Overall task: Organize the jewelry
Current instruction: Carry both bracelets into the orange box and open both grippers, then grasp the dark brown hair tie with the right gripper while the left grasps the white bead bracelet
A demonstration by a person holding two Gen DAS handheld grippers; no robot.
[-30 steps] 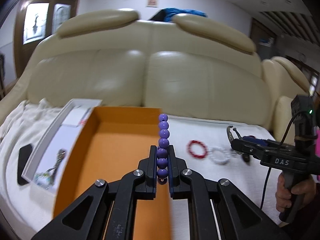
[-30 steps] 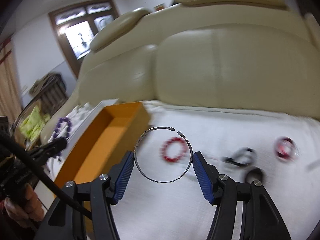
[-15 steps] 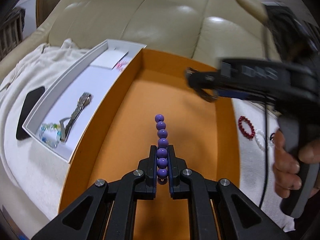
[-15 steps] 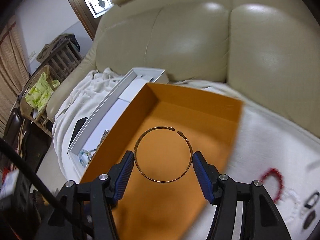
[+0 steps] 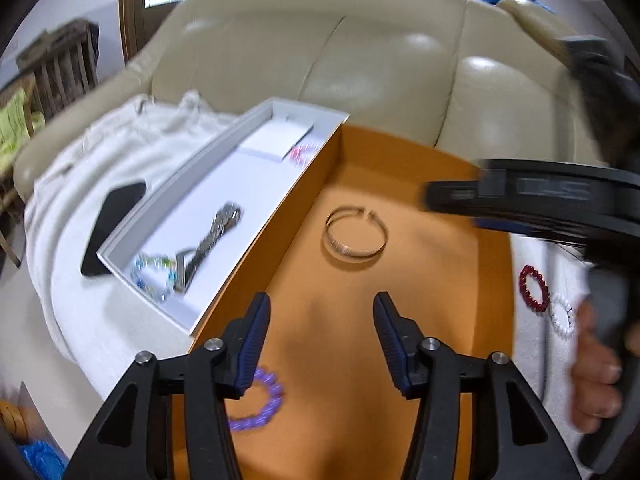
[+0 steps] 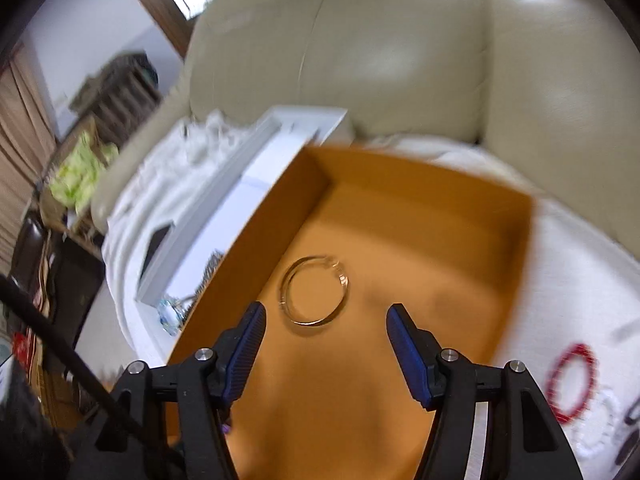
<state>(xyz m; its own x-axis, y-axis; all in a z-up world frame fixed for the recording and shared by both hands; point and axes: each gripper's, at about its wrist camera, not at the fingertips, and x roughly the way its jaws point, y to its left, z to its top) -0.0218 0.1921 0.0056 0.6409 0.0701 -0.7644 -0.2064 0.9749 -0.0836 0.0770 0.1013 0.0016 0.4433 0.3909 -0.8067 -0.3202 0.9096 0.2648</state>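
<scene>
Purple bracelet (image 5: 256, 402) lies seemingly just below left gripper's (image 5: 320, 334) opening, empty jaws.

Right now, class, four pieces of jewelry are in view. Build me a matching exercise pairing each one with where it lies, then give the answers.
Things:
1. purple bead bracelet
2. metal bangle
3. red bead bracelet
4. watch

Places:
A. white tray
B. middle of the orange box floor
C. white cloth outside the boxes
D. orange box floor, beside the left claw

Pairs: 1-D, 2-B, 3-C, 4-A
</scene>
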